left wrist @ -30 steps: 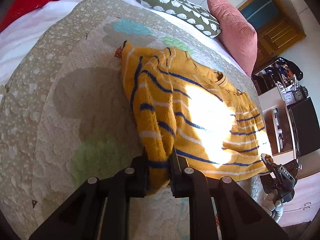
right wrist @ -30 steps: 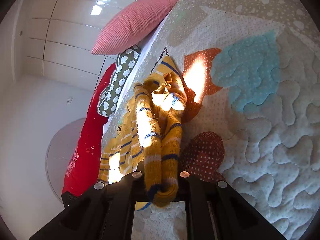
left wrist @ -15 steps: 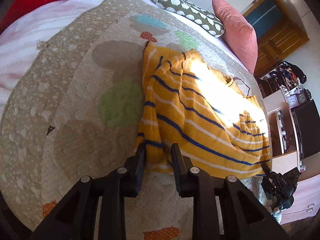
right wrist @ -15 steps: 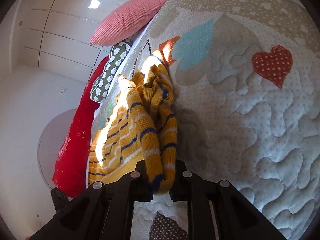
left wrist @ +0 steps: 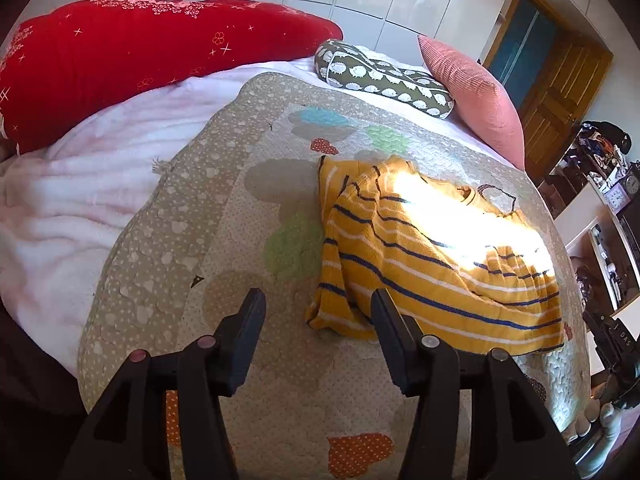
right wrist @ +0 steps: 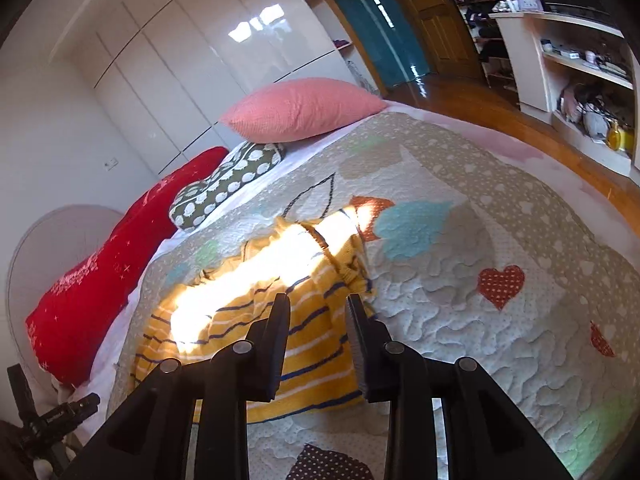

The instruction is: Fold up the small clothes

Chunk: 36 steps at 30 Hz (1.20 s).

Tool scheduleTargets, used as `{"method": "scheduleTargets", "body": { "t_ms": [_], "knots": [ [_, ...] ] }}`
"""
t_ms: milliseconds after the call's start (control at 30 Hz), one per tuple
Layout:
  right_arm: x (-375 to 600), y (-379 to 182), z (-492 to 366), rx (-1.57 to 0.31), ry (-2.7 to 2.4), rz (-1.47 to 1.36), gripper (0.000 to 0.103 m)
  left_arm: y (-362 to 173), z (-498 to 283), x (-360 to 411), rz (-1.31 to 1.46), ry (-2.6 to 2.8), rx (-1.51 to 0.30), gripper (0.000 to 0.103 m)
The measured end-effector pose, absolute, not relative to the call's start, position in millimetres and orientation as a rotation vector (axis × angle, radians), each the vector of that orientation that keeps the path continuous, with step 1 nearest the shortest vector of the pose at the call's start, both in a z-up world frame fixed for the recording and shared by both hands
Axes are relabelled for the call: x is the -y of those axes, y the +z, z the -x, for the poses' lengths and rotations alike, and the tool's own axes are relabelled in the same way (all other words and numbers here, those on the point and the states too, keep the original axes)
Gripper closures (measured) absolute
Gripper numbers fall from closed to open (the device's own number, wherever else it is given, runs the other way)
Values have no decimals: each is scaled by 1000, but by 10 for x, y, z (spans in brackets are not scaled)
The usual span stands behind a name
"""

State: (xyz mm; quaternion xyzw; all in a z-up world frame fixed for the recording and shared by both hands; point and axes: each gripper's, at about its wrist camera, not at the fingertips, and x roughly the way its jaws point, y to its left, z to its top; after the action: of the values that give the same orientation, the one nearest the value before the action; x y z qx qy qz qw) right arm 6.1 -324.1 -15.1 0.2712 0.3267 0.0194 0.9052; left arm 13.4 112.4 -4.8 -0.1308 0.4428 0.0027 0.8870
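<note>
A small yellow sweater [left wrist: 432, 268] with navy and white stripes lies folded over on the patchwork quilt [left wrist: 224, 240], with a bright patch of sun across it. My left gripper [left wrist: 318, 308] hovers just short of its near left corner, jaws opening, nothing between them. From the other side the sweater [right wrist: 256, 320] shows beyond my right gripper [right wrist: 318, 320], whose jaws are also opening above the cloth without pressing on it.
A red bolster [left wrist: 132, 68], an olive spotted cushion [left wrist: 384, 76] and a pink pillow [left wrist: 476, 92] line the head of the bed. A pale pink blanket [left wrist: 60, 208] lies to the left. White shelves [right wrist: 576, 60] and a wooden door [left wrist: 560, 92] stand beyond the bed's edge.
Both grippers let go of the sweater's sleeves and drew back and up. The sleeves now lie folded over the body, and both sets of jaws stand apart.
</note>
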Motion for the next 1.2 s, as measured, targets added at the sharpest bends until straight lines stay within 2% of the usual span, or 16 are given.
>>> {"method": "scheduleTargets", "body": {
  "t_ms": [233, 533, 700, 867, 1100, 1133, 1167, 1200],
  "knots": [
    [2793, -391, -335, -797, 150, -477, 73, -123, -116, -981, 269, -23, -946, 49],
    [2499, -421, -475, -827, 230, -432, 73, -124, -323, -435, 189, -151, -935, 47],
    [2382, -621, -724, -883, 275, -418, 71, -421, -597, -208, 150, -186, -1002, 47],
    [2597, -874, -817, -912, 221, -408, 74, -779, -715, -364, 196, -152, -1086, 47],
    [3309, -919, -618, -861, 123, -537, 77, -765, -627, -784, 258, -96, -1070, 47],
    [3397, -927, -602, -863, 80, -535, 77, -797, -623, -895, 297, -105, -1076, 48],
    [3481, -933, -578, -858, 65, -543, 77, -820, -619, -1003, 345, -127, -1082, 53],
    [3558, -939, -553, -855, 57, -562, 72, -827, -616, -1095, 379, -131, -1087, 57]
  ]
}}
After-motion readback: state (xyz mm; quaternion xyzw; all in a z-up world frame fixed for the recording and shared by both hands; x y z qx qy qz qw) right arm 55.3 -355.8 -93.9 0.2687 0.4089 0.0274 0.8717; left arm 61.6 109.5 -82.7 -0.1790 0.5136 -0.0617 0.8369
